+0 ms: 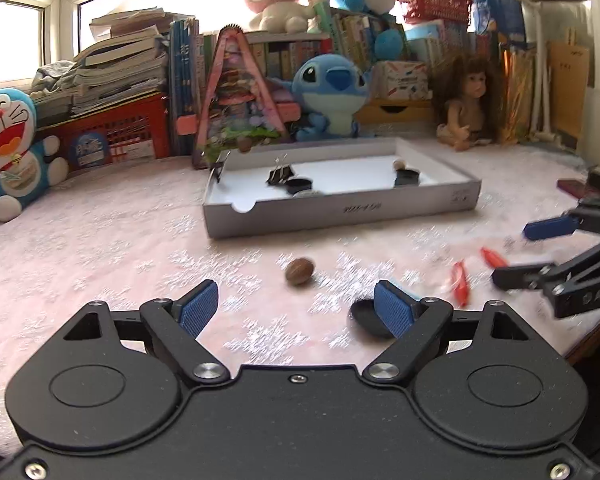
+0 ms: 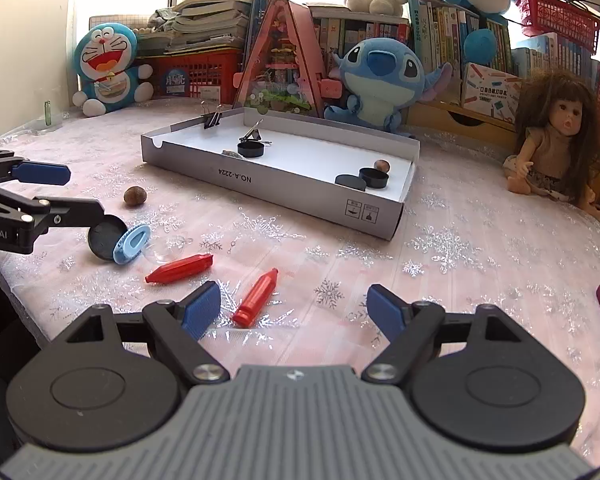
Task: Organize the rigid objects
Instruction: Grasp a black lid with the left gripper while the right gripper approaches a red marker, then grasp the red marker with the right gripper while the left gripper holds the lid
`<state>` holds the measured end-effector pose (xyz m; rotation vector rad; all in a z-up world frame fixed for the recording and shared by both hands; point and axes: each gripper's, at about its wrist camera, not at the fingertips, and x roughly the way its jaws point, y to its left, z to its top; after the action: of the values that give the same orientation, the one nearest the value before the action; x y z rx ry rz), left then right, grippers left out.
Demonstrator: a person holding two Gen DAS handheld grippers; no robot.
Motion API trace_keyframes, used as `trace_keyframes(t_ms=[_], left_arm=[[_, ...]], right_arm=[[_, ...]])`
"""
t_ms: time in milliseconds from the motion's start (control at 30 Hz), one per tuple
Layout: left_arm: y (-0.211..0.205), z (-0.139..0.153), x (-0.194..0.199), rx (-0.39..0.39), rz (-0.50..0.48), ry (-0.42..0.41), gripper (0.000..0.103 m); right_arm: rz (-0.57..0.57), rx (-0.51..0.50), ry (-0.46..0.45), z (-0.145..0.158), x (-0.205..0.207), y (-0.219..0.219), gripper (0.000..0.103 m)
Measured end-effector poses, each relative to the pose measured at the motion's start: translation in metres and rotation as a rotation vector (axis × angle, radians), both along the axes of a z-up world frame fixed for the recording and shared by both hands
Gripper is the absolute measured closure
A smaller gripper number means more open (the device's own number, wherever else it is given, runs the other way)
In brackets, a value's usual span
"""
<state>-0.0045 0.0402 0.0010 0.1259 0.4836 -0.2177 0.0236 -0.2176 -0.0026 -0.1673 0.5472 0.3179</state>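
Two grippers, both with jaws wide and nothing between the pads. Right gripper (image 2: 294,310): one red crayon-shaped piece (image 2: 257,297) lies just ahead of its left finger (image 2: 202,308), tilted, not touched; a second red piece (image 2: 179,267) sits further ahead-left. Left gripper (image 1: 296,308): a black round lid (image 1: 366,318) sits at its right finger (image 1: 394,308), partly hidden behind the pad; contact cannot be told. In the right wrist view that lid leans against a light blue hair clip (image 2: 131,244). A walnut (image 1: 299,271) lies ahead of the left gripper's fingers, apart from them. Beyond both, on the pink snowflake cloth (image 2: 440,248), the shallow white box (image 2: 280,182) holds binder clips (image 2: 213,118), black round tins (image 2: 374,177) and another nut (image 2: 381,165). Plush toys and a doll (image 2: 552,140) stand behind the box.
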Motion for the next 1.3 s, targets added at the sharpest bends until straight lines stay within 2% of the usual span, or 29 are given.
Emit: trace_keyframes(t_ms=[233,300,367,400,467,667,767,1133,1300], left_arm=[[-0.003,-0.005,-0.009,0.012,-0.032,-0.010,0.019],[-0.007,-0.005,-0.011,0.005,-0.055,-0.008,0.023],[-0.012,-0.007,-0.011,0.011,-0.081,0.007,0.033],[-0.014,-0.009,-0.012,0.011,-0.090,0.015,0.035],[-0.017,-0.012,-0.011,0.006,-0.102,0.035,0.048],[-0.021,-0.015,-0.011,-0.010,-0.114,0.044,0.070],[-0.023,-0.015,-0.011,-0.010,-0.115,0.044,0.073],[-0.022,-0.016,-0.008,-0.017,-0.094,0.045,0.073],[-0.022,-0.016,-0.006,-0.024,-0.081,0.045,0.073]], right_arm=[[0.014,0.014,0.018,0.000,0.000,0.003,0.015],[0.025,0.042,0.027,0.000,0.000,0.004,0.015],[0.031,0.034,0.025,0.000,0.000,0.008,0.015],[0.032,0.029,0.020,-0.001,-0.001,0.009,0.016],[0.040,0.025,0.016,-0.001,-0.003,0.012,0.018],[0.039,0.011,0.005,-0.001,-0.007,0.011,0.021],[0.028,0.004,0.003,-0.001,-0.008,0.009,0.021],[-0.058,-0.049,-0.003,-0.001,-0.008,-0.014,0.021],[-0.160,-0.084,-0.013,-0.002,-0.002,-0.022,0.021]])
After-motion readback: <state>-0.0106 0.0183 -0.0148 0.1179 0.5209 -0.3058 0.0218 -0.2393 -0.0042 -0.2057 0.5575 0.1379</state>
